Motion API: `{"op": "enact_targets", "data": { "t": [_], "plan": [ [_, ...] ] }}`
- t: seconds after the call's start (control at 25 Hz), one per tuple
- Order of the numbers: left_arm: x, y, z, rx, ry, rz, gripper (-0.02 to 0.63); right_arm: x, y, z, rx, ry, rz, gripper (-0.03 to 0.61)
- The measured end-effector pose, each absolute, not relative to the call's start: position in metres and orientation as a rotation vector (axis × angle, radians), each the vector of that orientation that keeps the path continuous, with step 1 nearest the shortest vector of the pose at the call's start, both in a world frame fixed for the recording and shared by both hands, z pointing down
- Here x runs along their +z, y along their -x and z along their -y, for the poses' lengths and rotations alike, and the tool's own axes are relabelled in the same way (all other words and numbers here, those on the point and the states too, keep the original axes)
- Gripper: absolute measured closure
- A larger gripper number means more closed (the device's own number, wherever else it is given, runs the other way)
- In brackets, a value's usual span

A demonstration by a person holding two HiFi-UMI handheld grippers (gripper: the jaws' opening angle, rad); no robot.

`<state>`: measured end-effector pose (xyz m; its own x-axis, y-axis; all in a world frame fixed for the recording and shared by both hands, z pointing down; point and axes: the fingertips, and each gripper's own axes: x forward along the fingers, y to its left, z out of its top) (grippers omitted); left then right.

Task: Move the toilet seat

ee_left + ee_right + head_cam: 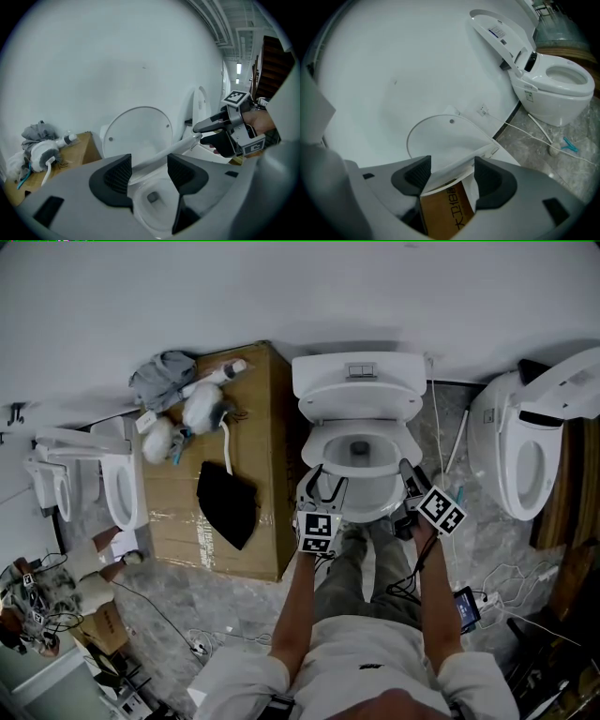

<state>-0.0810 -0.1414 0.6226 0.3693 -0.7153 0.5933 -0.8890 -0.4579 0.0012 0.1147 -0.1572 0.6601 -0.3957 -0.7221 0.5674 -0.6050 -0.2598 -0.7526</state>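
The white toilet (359,371) stands in the middle of the head view with its lid (138,131) upright against the wall. Its seat ring (361,514) is tilted up off the bowl (152,206). My left gripper (316,482) grips the ring's left side, and in the left gripper view the seat (161,153) runs between its pads. My right gripper (409,474) clamps the ring's right side. In the right gripper view the seat's white edge (454,166) fills the gap between the pads, with the lid (440,136) behind.
A cardboard box (244,456) stands left of the toilet, carrying a black cloth (230,502) and white brushes (202,409). Another toilet (530,446) with a raised lid stands at the right, and a third (122,484) at the left. Cables (511,587) lie on the floor.
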Motion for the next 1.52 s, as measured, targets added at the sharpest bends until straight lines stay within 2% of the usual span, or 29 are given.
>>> {"op": "enact_targets", "data": {
  "t": [0.6, 1.52],
  "plan": [
    [0.608, 0.081, 0.182, 0.681, -2.311, 1.445, 0.353, 0.615, -0.092, 0.174, -1.273, 1.732, -2.482, 0.282],
    [0.599, 0.083, 0.233, 0.618, -2.313, 1.47, 0.353, 0.605, -0.086, 0.227, -1.145, 1.717, -2.582, 0.284]
  ]
}}
